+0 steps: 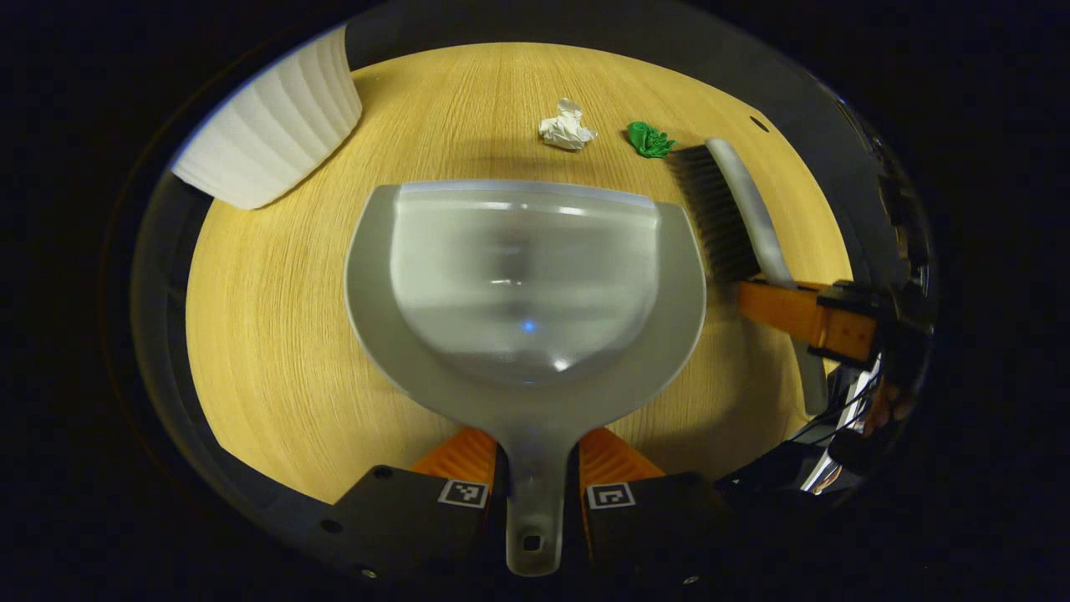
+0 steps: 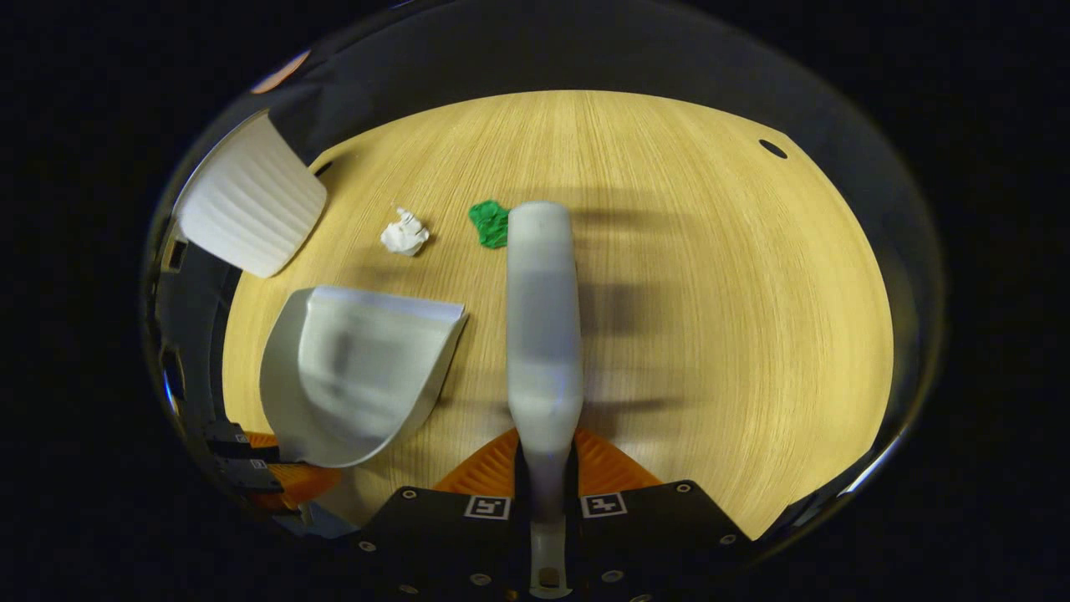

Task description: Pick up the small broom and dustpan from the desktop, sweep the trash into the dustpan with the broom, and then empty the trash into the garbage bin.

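Wooden desk (image 1: 276, 334) lay under both grippers. Left gripper (image 1: 535, 481) clamped the dustpan (image 1: 527, 284) handle; right gripper (image 2: 545, 468) clamped the broom (image 2: 543, 318) handle, trash (image 2: 489, 224) just ahead.

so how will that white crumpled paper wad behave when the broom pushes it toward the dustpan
The white paper wad looks loosely crumpled, so it is probably very light and may skitter or tumble ahead of the broom. Its lumpy shape suggests an uneven roll, possibly veering off the dustpan lip.
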{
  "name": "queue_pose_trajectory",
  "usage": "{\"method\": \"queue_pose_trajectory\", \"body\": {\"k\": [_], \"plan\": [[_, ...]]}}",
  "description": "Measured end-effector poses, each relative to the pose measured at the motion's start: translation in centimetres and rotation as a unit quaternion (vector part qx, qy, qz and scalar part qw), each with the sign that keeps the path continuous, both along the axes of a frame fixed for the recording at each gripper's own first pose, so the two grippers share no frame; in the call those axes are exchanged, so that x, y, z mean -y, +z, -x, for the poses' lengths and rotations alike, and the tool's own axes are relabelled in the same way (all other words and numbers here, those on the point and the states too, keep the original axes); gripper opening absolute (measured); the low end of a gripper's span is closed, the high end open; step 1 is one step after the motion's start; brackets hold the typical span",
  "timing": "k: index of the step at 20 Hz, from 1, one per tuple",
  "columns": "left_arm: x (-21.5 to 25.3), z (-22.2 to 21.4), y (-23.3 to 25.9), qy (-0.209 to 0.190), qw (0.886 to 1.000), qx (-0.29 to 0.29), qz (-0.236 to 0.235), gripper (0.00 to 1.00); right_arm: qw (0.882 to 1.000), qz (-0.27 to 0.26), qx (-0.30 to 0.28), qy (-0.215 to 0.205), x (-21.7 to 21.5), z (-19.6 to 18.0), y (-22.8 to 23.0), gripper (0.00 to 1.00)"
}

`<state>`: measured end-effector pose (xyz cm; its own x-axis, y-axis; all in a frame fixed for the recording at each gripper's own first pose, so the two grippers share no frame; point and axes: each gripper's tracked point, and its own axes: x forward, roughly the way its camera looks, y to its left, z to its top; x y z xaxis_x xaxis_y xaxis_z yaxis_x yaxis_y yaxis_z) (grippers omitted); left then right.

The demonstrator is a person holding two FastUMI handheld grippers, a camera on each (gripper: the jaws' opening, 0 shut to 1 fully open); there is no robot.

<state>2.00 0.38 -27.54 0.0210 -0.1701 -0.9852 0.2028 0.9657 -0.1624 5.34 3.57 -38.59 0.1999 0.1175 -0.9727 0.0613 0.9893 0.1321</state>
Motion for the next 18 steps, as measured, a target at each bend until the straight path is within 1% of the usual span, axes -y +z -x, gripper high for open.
{"method": "queue_pose_trajectory", "body": {"k": [4,5,8,11,13,15,18], "plan": [[-0.8,-0.8,0.2,-0.042,0.999,-0.001,-0.001,0.29,1.0,0.009,0.01,0.001,1.5,-3.9,-0.1,0.16],[-0.9,-1.0,-0.1,-0.053,0.999,-0.003,0.002,0.27,1.0,0.01,0.011,0.004,1.7,-4.8,-0.1,0.16],[-1.4,-1.9,0.0,-0.077,0.997,-0.006,0.004,0.26,0.999,0.013,0.006,0.029,1.8,-6.8,-0.7,0.16],[-1.7,-3.4,0.1,-0.123,0.992,-0.011,0.008,0.26,0.998,0.007,-0.005,0.063,1.0,-8.4,-1.3,0.16],[-2.2,-4.5,0.1,-0.167,0.986,-0.019,0.011,0.25,0.996,-0.003,-0.01,0.089,0.1,-9.3,-1.6,0.16],[-3.0,-5.6,0.4,-0.214,0.977,-0.022,0.007,0.26,0.995,-0.027,-0.021,0.095,-0.8,-9.4,-1.7,0.15],[-4.5,-7.3,0.3,-0.278,0.96,-0.027,0.002,0.25,0.992,-0.045,-0.026,0.119,-1.7,-9.0,-1.7,0.16]]}}
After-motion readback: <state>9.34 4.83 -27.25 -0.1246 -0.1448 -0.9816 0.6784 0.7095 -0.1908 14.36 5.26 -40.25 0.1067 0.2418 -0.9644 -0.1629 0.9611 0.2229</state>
